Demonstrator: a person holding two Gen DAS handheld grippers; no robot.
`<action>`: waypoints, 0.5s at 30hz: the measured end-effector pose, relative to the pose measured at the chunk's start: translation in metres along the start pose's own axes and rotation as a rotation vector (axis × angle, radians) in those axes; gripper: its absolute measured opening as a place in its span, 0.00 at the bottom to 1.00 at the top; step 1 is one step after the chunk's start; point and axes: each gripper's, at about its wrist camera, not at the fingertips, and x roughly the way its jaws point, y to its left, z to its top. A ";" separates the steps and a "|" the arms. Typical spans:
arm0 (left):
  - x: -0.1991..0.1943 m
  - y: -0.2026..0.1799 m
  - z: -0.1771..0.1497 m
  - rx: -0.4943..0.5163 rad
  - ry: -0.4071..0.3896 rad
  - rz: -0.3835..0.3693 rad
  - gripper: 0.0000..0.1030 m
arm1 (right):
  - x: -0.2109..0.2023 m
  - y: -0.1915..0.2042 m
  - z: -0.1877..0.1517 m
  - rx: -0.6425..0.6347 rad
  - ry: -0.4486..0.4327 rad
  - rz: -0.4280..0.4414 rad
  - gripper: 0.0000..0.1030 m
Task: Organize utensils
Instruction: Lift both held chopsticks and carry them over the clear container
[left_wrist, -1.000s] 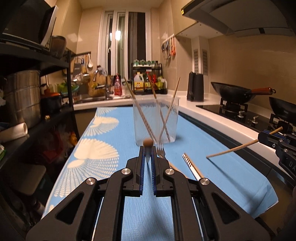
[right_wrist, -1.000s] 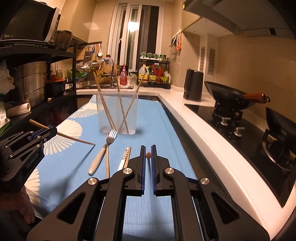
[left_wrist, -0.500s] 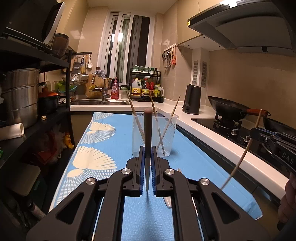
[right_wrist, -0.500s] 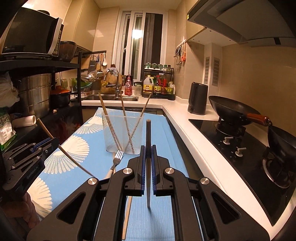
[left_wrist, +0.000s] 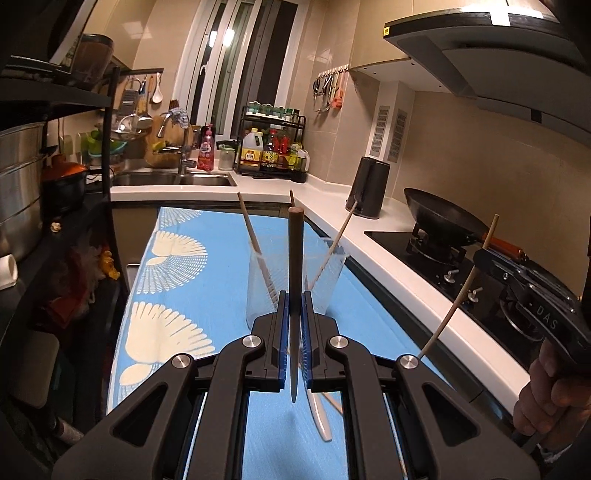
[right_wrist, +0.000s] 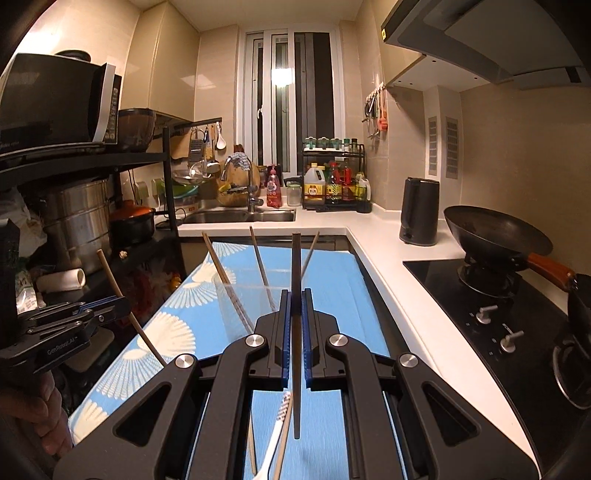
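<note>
My left gripper (left_wrist: 294, 295) is shut on a wooden chopstick (left_wrist: 295, 251) held upright, thick end up. My right gripper (right_wrist: 295, 295) is shut on another chopstick (right_wrist: 296, 266), also upright. A clear plastic cup (left_wrist: 328, 280) stands on the blue cloth just beyond both grippers and holds three chopsticks (left_wrist: 255, 243); it also shows in the right wrist view (right_wrist: 236, 295). The right gripper (left_wrist: 491, 258) with its pale chopstick (left_wrist: 454, 310) shows at the right of the left wrist view. The left gripper (right_wrist: 107, 308) shows at the left of the right wrist view.
A white-handled utensil (left_wrist: 320, 421) and loose chopsticks (right_wrist: 282, 439) lie on the blue fan-patterned cloth (left_wrist: 177, 295) below the grippers. A stove with a wok (right_wrist: 495, 232) is on the right. A black kettle (right_wrist: 419, 210), a sink (right_wrist: 240, 216) and a shelf rack (right_wrist: 74, 162) surround the counter.
Both grippers have lifted their chopsticks off the cloth and turned them from lying flat to upright. They have moved up and closer to the cup.
</note>
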 end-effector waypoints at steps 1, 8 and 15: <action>0.003 0.002 0.008 -0.004 0.001 -0.005 0.06 | 0.004 -0.001 0.006 0.001 -0.004 0.006 0.05; 0.020 0.003 0.080 0.016 -0.064 -0.031 0.06 | 0.024 -0.002 0.065 -0.009 -0.080 0.037 0.05; 0.036 0.004 0.139 0.010 -0.180 -0.058 0.06 | 0.049 0.010 0.122 -0.028 -0.180 0.036 0.05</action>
